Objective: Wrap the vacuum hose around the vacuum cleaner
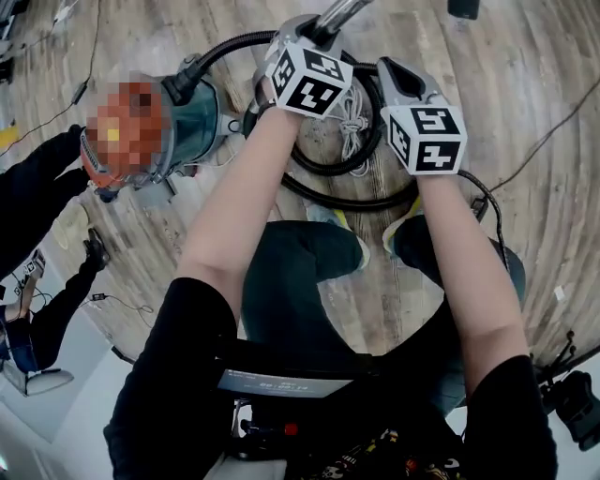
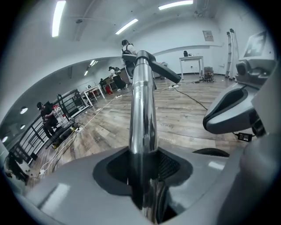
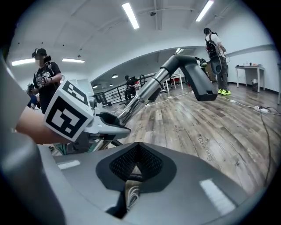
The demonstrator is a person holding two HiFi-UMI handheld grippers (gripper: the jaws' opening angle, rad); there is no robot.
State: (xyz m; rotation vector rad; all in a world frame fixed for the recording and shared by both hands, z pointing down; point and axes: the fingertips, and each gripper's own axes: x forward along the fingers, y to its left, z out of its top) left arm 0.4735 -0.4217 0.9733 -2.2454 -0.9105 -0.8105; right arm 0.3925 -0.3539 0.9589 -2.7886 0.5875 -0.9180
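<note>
The vacuum cleaner (image 1: 192,122), teal-bodied, lies on the wood floor at the left of the head view. Its black hose (image 1: 234,42) arcs from the body to the right and lies in loops (image 1: 337,199) under my hands. My left gripper (image 1: 314,42) is shut on the chrome wand (image 1: 339,13). In the left gripper view the wand (image 2: 141,110) stands clamped between the jaws of the left gripper (image 2: 142,171). My right gripper (image 1: 389,70) is just right of it, near the hose loop. The right gripper (image 3: 134,176) is shut with nothing in it. The wand (image 3: 145,94) ends in a black bent end piece (image 3: 193,74).
A white cord bundle (image 1: 352,117) lies inside the hose loops. A thin cable (image 1: 553,131) crosses the floor at right. A person's dark sleeve (image 1: 37,187) is at the left edge. My own legs and shoes (image 1: 323,217) stand just behind the loops. People, tables and a railing (image 2: 44,127) stand far off.
</note>
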